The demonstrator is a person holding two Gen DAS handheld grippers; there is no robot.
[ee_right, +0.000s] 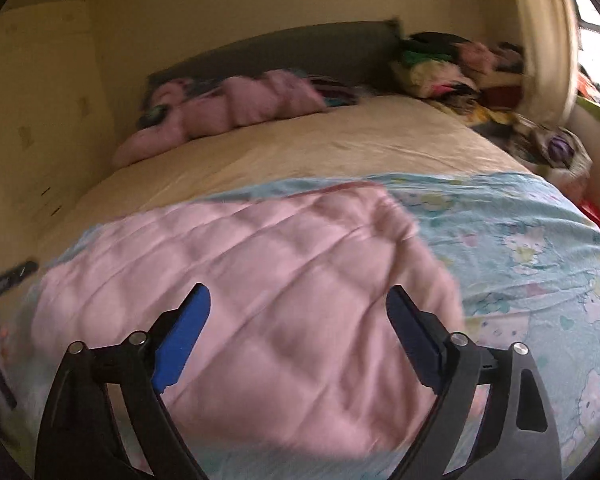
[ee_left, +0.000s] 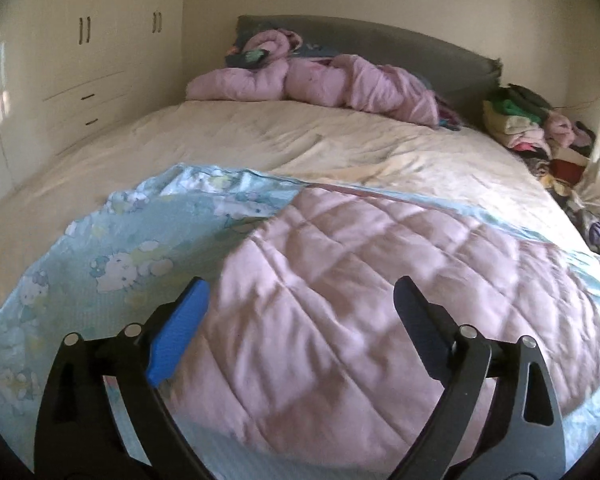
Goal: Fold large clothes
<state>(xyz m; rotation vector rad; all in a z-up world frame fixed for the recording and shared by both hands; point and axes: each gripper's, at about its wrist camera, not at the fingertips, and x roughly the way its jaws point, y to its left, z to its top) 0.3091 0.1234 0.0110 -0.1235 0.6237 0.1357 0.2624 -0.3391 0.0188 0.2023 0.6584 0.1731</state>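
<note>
A pink quilted blanket (ee_left: pixel 360 288) lies folded over a light blue cartoon-print side (ee_left: pixel 112 248) on the near part of the bed. It is the same blanket, pink (ee_right: pixel 240 280) with the blue print (ee_right: pixel 540 248) to its right, in the right wrist view. My left gripper (ee_left: pixel 300 296) is open and empty just above the pink quilt near its left fold edge. My right gripper (ee_right: pixel 298 304) is open and empty above the pink quilt; that view is motion-blurred. The left gripper's edge (ee_right: pixel 4 280) shows at far left there.
The bed has a cream sheet (ee_left: pixel 280 140) and a grey headboard (ee_left: pixel 380 44). A crumpled pink duvet (ee_left: pixel 320 84) lies at the head. A pile of mixed clothes (ee_left: pixel 540 128) sits at the right. White wardrobes (ee_left: pixel 60 60) stand on the left; a curtain (ee_right: pixel 548 32) hangs on the right.
</note>
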